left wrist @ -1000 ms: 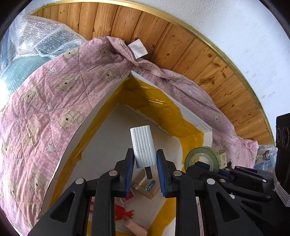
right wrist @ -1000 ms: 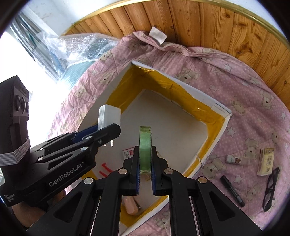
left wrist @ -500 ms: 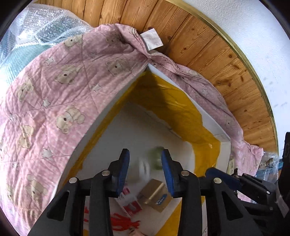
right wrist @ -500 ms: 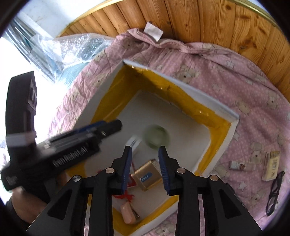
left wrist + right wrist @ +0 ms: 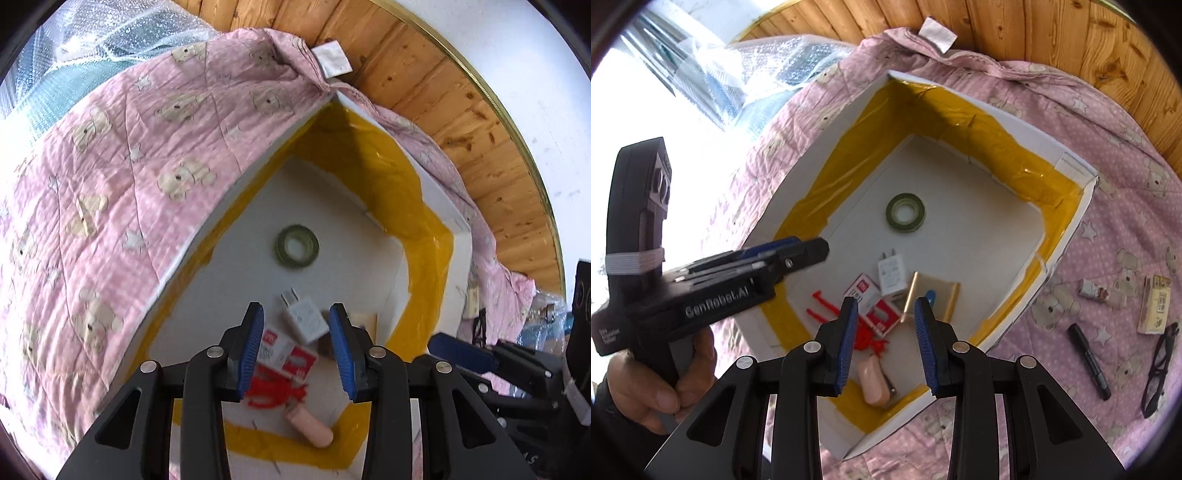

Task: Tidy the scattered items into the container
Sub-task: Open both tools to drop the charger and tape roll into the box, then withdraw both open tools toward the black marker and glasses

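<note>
L view: my left gripper (image 5: 297,350) is spread wide w/ nothing in it, over the box (image 5: 460,258); tape roll (image 5: 297,244) lies flat on the floor, charger (image 5: 304,320) nearer me. R view: my right gripper (image 5: 886,345) is also wide apart & empty above the box (image 5: 1067,236); marker (image 5: 1087,361), glasses (image 5: 1158,367) & carton (image 5: 1154,304) lie on the quilt (image 5: 1126,147) outside.

Both wrist views steeply downward, near, into the same box (image 5: 458,236) (image 5: 1071,218).
</note>
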The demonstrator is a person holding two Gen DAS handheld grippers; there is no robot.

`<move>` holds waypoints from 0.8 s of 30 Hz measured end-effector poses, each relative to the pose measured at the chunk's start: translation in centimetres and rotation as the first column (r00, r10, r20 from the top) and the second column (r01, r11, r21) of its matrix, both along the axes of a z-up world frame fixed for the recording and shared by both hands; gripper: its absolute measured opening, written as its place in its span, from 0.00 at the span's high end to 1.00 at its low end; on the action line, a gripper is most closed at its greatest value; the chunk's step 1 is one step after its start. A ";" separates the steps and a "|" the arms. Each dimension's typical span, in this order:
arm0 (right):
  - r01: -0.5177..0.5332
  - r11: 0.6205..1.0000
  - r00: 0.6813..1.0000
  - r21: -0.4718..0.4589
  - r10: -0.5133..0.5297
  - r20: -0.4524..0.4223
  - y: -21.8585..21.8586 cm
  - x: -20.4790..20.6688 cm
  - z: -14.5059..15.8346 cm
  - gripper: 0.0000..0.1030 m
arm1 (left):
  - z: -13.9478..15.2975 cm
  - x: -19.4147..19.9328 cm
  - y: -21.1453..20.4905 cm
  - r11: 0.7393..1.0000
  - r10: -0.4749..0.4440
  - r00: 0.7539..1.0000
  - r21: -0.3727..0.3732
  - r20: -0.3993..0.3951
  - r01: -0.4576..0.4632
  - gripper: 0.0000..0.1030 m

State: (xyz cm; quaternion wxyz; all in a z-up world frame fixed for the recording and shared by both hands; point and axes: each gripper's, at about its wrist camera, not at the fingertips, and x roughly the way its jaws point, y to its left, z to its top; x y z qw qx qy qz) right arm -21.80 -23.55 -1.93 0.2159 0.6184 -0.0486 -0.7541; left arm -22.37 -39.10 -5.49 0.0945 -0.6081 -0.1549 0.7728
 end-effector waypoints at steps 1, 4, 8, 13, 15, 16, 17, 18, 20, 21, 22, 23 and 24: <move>-0.006 1.000 1.000 0.003 0.006 -0.002 -0.1 0.3 0.2 0.67 | 0.2 0.4 0.2 1.000 -0.006 1.000 -0.003 0.003 0.006 0.62; -0.027 1.000 1.000 0.012 0.027 -0.007 -0.4 1.1 0.7 0.67 | 0.6 1.3 0.8 1.000 -0.027 1.000 -0.008 0.008 0.027 0.62; -0.037 0.999 0.999 0.026 0.038 -0.010 -0.2 2.3 1.2 0.66 | 1.3 2.8 1.6 0.998 -0.055 0.999 -0.010 0.004 0.055 0.62; -0.030 0.999 0.999 0.029 0.030 -0.010 0.2 3.7 1.5 0.66 | 2.0 4.2 2.2 0.998 -0.069 0.998 0.002 -0.003 0.069 0.62; -0.026 0.999 1.000 0.029 0.026 -0.009 0.4 4.3 1.7 0.66 | 2.3 4.7 2.4 0.997 -0.075 0.997 0.004 -0.006 0.075 0.62; -0.023 0.999 1.000 0.029 0.024 -0.011 0.5 4.6 1.8 0.66 | 2.4 5.0 2.6 0.997 -0.079 0.997 0.007 -0.007 0.079 0.62; -0.021 0.999 1.000 0.028 0.021 -0.011 0.6 4.9 1.9 0.66 | 2.6 5.3 2.8 0.997 -0.082 0.997 0.008 -0.007 0.082 0.62; -0.018 1.000 1.000 0.026 0.018 -0.012 0.8 5.2 1.9 0.66 | 2.7 5.5 2.9 0.997 -0.082 0.997 0.007 -0.007 0.082 0.62; -0.007 1.000 1.000 0.024 0.007 -0.016 1.2 5.8 2.1 0.66 | 2.9 6.1 3.3 0.996 -0.086 0.996 0.009 -0.008 0.086 0.62; 0.000 1.000 1.000 0.022 0.001 -0.017 1.4 6.1 2.2 0.64 | 3.1 6.4 3.5 0.996 -0.090 0.996 0.011 -0.009 0.090 0.62; 0.007 1.000 1.000 0.020 -0.006 -0.018 1.7 6.5 2.3 0.64 | 3.2 6.8 3.7 0.996 -0.092 0.996 0.012 -0.010 0.092 0.62; 0.015 1.000 1.000 0.019 -0.014 -0.020 2.0 6.9 2.3 0.63 | 3.4 7.1 4.0 0.995 -0.095 0.995 0.014 -0.011 0.096 0.62; 0.023 1.000 1.000 0.017 -0.023 -0.020 2.3 7.2 2.3 0.63 | 3.5 7.4 4.2 0.995 -0.099 0.995 0.014 -0.012 0.099 0.62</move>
